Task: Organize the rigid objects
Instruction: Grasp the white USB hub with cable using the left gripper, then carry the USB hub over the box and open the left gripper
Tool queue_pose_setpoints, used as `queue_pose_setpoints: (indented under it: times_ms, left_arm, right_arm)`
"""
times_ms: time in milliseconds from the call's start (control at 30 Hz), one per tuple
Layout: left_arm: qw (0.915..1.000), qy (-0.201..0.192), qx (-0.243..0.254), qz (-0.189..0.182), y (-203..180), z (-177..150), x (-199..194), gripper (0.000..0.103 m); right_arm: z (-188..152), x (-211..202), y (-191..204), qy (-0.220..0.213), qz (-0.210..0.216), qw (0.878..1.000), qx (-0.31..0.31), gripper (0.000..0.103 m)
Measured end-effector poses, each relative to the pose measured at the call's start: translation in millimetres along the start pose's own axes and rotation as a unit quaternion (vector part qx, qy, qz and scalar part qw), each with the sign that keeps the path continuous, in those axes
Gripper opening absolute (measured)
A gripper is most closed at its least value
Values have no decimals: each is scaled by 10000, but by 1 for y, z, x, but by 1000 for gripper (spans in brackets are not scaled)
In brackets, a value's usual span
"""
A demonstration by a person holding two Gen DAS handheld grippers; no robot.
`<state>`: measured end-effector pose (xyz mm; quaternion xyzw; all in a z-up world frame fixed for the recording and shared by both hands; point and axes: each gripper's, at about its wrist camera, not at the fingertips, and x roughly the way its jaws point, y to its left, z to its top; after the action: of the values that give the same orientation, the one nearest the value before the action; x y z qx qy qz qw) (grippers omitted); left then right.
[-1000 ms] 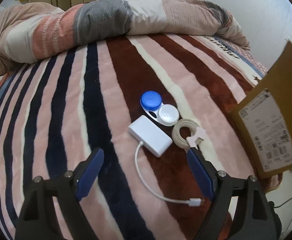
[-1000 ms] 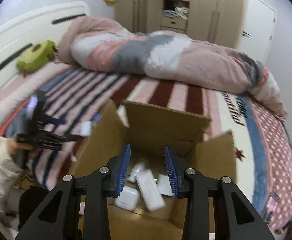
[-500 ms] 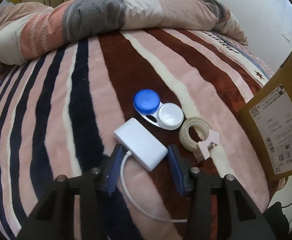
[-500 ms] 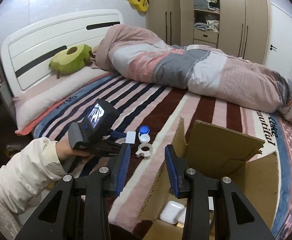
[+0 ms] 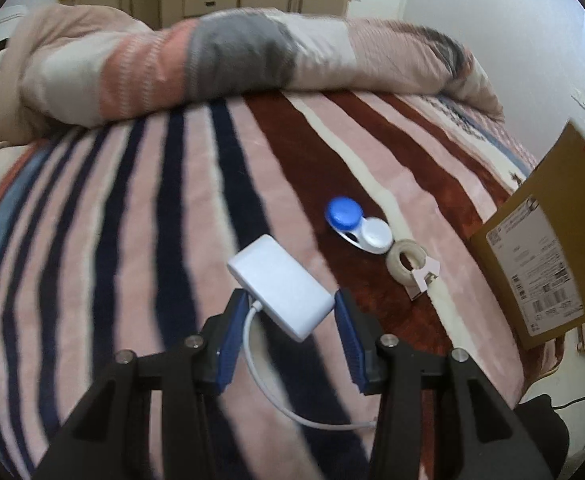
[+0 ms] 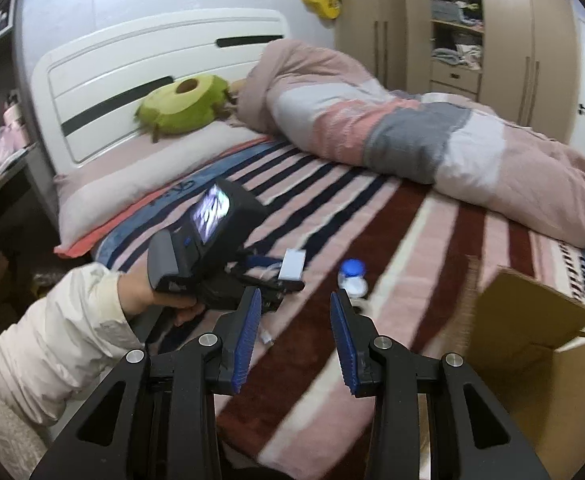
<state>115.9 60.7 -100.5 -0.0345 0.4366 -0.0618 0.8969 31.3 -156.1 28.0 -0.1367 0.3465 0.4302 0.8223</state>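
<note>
My left gripper (image 5: 290,308) is shut on a white adapter box (image 5: 278,286), which it holds by the near end above the striped blanket; its white cable (image 5: 276,392) hangs below. The box also shows in the right wrist view (image 6: 293,264). A blue-and-white contact lens case (image 5: 356,226) and a beige tape roll (image 5: 406,260) with a pink dispenser lie on the blanket beyond. My right gripper (image 6: 295,320) is open and empty, in the air above the bed, with the lens case (image 6: 352,276) past its fingers.
An open cardboard box (image 5: 540,248) stands at the bed's right edge, also in the right wrist view (image 6: 532,328). A rolled duvet (image 5: 232,60) lies across the far side. A green plush (image 6: 180,104) sits by the headboard. Wardrobes stand behind.
My left gripper closed around the white adapter box and lifted it off the blanket. My right gripper rose from over the cardboard box and swung left over the bed.
</note>
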Motion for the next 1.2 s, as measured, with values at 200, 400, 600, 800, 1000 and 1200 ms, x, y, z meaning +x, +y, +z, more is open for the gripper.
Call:
queue_pose_setpoints:
  times_ms: [200,400,600,800,1000,1200]
  left_arm:
    - [9999,-135,75,-52,13,4,-57,41]
    - [9991,-303,285,43,8,11,-116,41]
    - [9957,-663,623,-175,-36,29,-165,41]
    - [9850,-742,1172,-1024,-117,58,-174,41]
    - [9713,-508,1754,-1525,-213,96,-149,42]
    - [9685,151,2066,-1384,-270,111,-92,42]
  right_arm:
    - [-13,36,31,344,313,9988,-122,32]
    - [-28,76,28,618,52,9981,44,34]
    - [-45,118,-3,744,-763,9934,434,53]
    - [-52,145,-35,782,-1731,9794,680,73]
    - [-58,151,-57,811,-1702,9768,1013,74]
    - [-60,155,-59,766,-1587,9789,1037,74]
